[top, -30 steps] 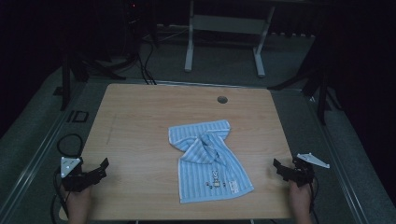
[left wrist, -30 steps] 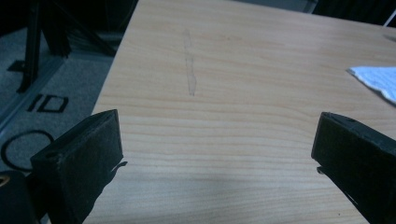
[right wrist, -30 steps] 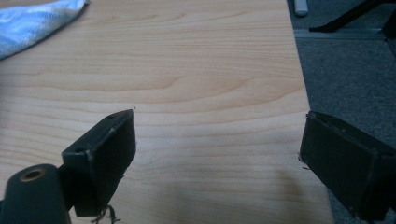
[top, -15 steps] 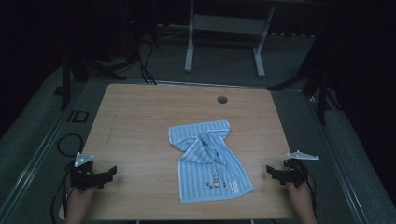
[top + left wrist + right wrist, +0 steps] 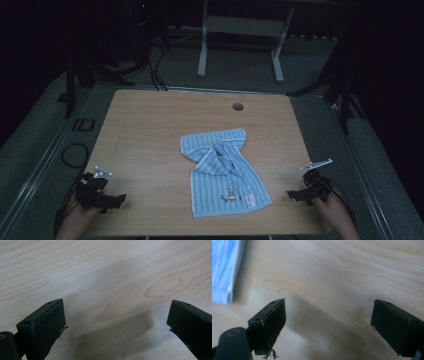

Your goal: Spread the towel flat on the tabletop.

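Right now the blue towel lies crumpled mid-table, with your left gripper and right gripper wide apart and empty either side of it. It's soft, light and floppy, so pinch it at the near corners.

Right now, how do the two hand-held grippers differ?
The left gripper sits near the table's front left corner, well away from the blue striped towel; the right gripper sits at the front right edge, nearer the towel. Both have jaws wide open over bare wood, holding nothing.
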A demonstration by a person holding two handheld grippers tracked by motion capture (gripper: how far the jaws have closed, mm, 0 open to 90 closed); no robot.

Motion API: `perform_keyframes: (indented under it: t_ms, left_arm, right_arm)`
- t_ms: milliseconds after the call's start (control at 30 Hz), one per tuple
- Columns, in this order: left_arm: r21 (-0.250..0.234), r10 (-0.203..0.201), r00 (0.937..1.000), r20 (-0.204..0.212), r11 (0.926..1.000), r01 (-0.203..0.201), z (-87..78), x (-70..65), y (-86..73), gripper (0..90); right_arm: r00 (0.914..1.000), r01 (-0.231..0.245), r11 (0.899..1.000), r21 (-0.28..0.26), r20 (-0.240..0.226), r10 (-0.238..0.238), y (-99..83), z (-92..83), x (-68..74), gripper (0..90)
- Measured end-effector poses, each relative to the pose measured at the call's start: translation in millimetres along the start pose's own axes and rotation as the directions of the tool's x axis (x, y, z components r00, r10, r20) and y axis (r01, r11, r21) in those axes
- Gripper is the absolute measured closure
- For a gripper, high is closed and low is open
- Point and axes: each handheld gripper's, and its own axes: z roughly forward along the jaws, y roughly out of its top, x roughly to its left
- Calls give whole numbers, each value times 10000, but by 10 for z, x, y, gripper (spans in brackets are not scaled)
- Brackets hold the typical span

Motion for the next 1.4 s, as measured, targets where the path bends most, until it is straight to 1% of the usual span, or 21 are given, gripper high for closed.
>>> perform_keyframes:
  t_ms: [100,133,167,233,300,333,367,400,467,500,533,600,667,767,800,900,1000,1067,1200,1367,1400]
  left_arm:
    - [318,-217,9998,31,9993,216,-21,34,19,17]
    - [318,-217,9998,31,9993,216,-21,34,19,17]
    - [577,-399,9992,67,9976,395,-31,42,32,17]
    - [913,-402,9990,207,9951,382,-41,46,39,17]
    - [1159,-336,9992,207,9928,309,-52,52,43,17]
    - [1159,-336,9992,207,9928,309,-52,52,43,17]
    - [1512,-416,9989,206,9878,380,-66,67,45,17]
    - [1700,-407,9989,226,9848,363,-71,73,45,17]
    - [2127,-288,9991,299,9769,218,-71,83,41,17]
    - [2187,-266,9992,291,9756,196,-72,86,41,17]
    - [2187,-266,9992,291,9756,196,-72,86,41,17]
    - [2412,-196,9991,368,9704,101,-74,79,60,18]
    - [2487,-120,9987,487,9686,-5,-65,58,87,18]
    - [2586,13,9986,531,9659,-150,-40,26,123,18]
    - [2665,249,9982,539,9631,-384,-1,-14,174,18]
    - [2641,378,9971,664,9630,-541,42,-63,231,18]
    - [2610,581,9952,790,9623,-769,77,-125,297,18]
    - [2569,753,9924,972,9614,-981,97,-174,346,18]
    - [2567,1038,9876,1175,9575,-1312,129,-248,422,18]
    - [2538,1150,9857,1230,9566,-1433,155,-306,484,18]
    - [2587,1416,9805,1365,9503,-1733,183,-377,554,18]
  right_arm:
    - [9992,389,9978,536,78,-394,28,4,19,127]
    - [9992,389,9978,536,78,-394,28,4,19,127]
    - [9988,481,9966,672,74,-487,36,3,29,129]
    - [9975,706,9930,950,-21,-707,53,3,43,132]
    - [9947,1019,9841,1455,-285,-988,72,2,57,134]
    - [9947,1019,9841,1455,-285,-988,72,2,57,134]
    - [9940,1075,9807,1633,-394,-1024,78,0,64,135]
    - [9901,1373,9692,2047,-572,-1282,95,0,87,135]
    - [9871,1572,9590,2357,-685,-1450,116,1,105,137]
    - [9849,1709,9519,2545,-716,-1576,128,2,120,137]
    - [9849,1709,9519,2545,-716,-1576,128,2,120,137]
    - [9811,1937,9402,2801,-529,-1864,161,0,148,144]
    - [9783,2071,9346,2892,-671,-1961,186,-1,150,147]
    - [9781,2066,9324,2965,-872,-1890,217,7,138,152]
    - [9780,2060,9317,2991,-950,-1857,255,23,117,169]
    - [9749,2213,9356,2750,-858,-2054,291,31,130,158]
    - [9696,2386,9375,2532,-1164,-2153,321,36,152,131]
    - [9651,2513,9347,2516,-1383,-2222,345,53,161,130]
    - [9624,2655,9238,2759,-1325,-2371,406,99,156,133]
    - [9584,2739,9269,2567,-1536,-2406,479,112,178,133]
    - [9516,2961,9220,2494,-1599,-2624,512,124,222,133]
